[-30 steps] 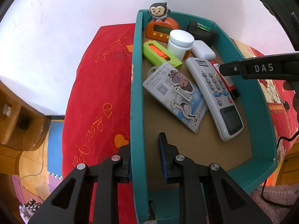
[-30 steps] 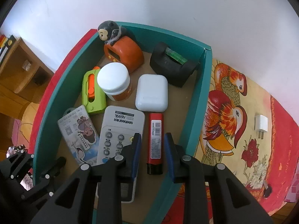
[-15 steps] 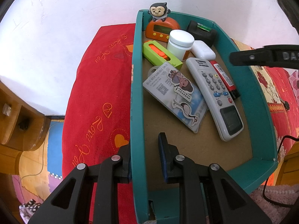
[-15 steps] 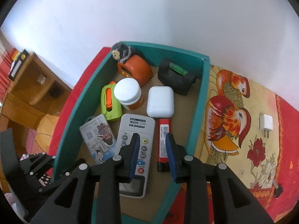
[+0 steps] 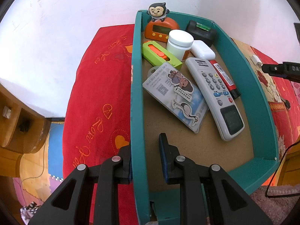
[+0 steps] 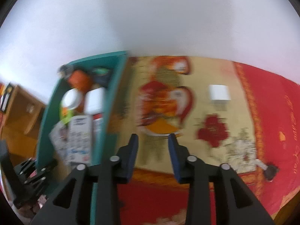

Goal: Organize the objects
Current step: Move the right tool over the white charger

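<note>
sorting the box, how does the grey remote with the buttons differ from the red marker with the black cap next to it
The grey remote control is wider and longer than the red marker with a black cap. The remote shows buttons and a dark screen; the marker carries a white barcode label. The remote lies nearer the box's middle, the marker nearer the right wall. Both lie flat, side by side, in the teal box.

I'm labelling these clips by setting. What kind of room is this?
Probably a home bedroom or living room: a red embroidered cloth with hearts covers the surface, wooden furniture stands beside a white wall, and the teal box holds household bits like a remote control.
</note>
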A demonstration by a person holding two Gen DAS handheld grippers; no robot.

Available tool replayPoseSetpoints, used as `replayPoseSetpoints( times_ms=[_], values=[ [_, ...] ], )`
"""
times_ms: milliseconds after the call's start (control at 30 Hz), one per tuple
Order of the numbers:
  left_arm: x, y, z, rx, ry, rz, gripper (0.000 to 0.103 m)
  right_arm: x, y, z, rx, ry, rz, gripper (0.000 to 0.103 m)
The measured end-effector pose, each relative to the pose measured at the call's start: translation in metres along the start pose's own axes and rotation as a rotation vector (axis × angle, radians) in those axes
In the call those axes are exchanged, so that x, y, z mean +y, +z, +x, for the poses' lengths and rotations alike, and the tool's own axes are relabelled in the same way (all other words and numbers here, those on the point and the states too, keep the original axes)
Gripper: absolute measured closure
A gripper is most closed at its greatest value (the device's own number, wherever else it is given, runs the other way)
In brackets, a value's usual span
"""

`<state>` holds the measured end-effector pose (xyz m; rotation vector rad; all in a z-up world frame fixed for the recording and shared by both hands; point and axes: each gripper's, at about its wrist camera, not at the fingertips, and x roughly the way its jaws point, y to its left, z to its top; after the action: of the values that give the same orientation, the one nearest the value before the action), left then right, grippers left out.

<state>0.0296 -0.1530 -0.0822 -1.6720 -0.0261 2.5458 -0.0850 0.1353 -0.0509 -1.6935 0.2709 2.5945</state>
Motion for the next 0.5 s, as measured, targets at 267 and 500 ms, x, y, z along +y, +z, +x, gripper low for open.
replayPoseSetpoints(
  times_ms=[267,500],
  values=[
    [-0.001,-0.002,-0.001,0.014,0.014,0.008,0.081,-0.064,0.032,0.030,0.001,-0.094,0.082,0.056],
    [0.001,-0.003,0.001,0.028,0.041,-0.003,0.081,-0.079,0.052,0.059,0.017,-0.107,0.065,0.056]
  ],
)
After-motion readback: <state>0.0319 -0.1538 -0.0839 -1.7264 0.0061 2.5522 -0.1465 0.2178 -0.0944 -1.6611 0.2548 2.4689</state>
